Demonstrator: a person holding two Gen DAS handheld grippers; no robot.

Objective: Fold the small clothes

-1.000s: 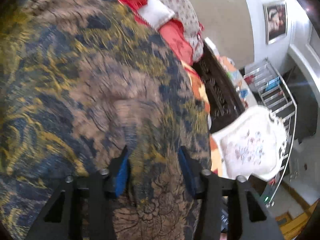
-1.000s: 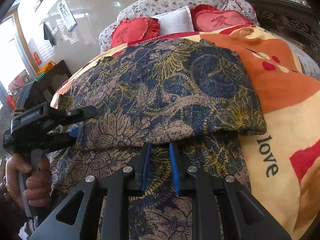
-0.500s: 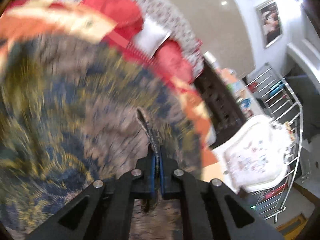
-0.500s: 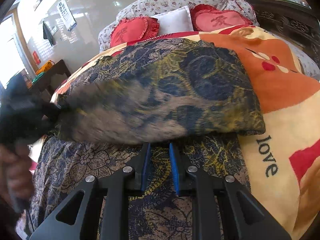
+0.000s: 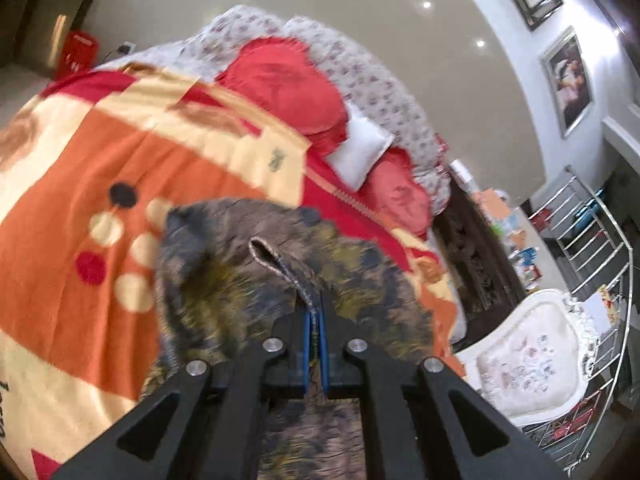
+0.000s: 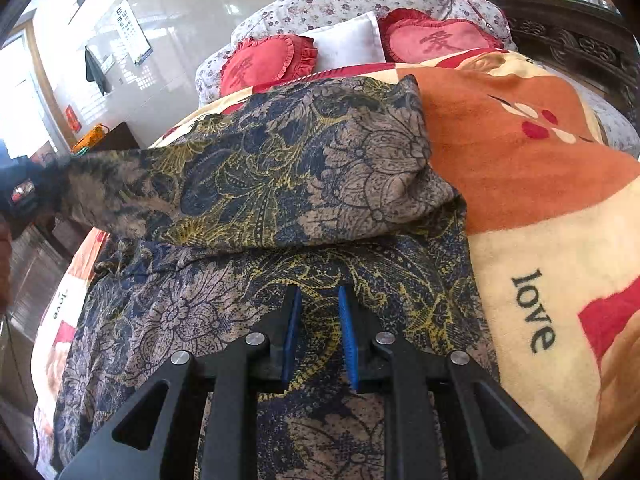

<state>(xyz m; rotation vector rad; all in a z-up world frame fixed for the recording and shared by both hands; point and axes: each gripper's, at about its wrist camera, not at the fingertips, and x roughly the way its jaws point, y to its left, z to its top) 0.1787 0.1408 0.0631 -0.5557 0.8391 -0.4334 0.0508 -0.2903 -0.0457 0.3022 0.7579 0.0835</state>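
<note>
A patterned garment [image 6: 304,184] in navy, tan and yellow lies on the orange blanket [image 6: 520,152]. My left gripper [image 5: 315,320] is shut on a folded edge of the garment [image 5: 280,264] and holds it lifted above the bed. In the right wrist view the left gripper [image 6: 24,196] is at the far left, pulling the upper layer taut and off the bed. My right gripper [image 6: 320,312] rests on the lower layer near the front, its blue pads a small gap apart with cloth lying between them.
Red heart pillows [image 6: 264,60] and a white pillow [image 6: 348,42] sit at the head of the bed. A dark carved sideboard [image 5: 476,256], a white ornate chair [image 5: 528,364] and a metal rack [image 5: 592,240] stand beside the bed.
My left gripper closed on the garment's edge, then lifted it up and to the left, peeling the upper layer off the bed. My right gripper stayed in place.
</note>
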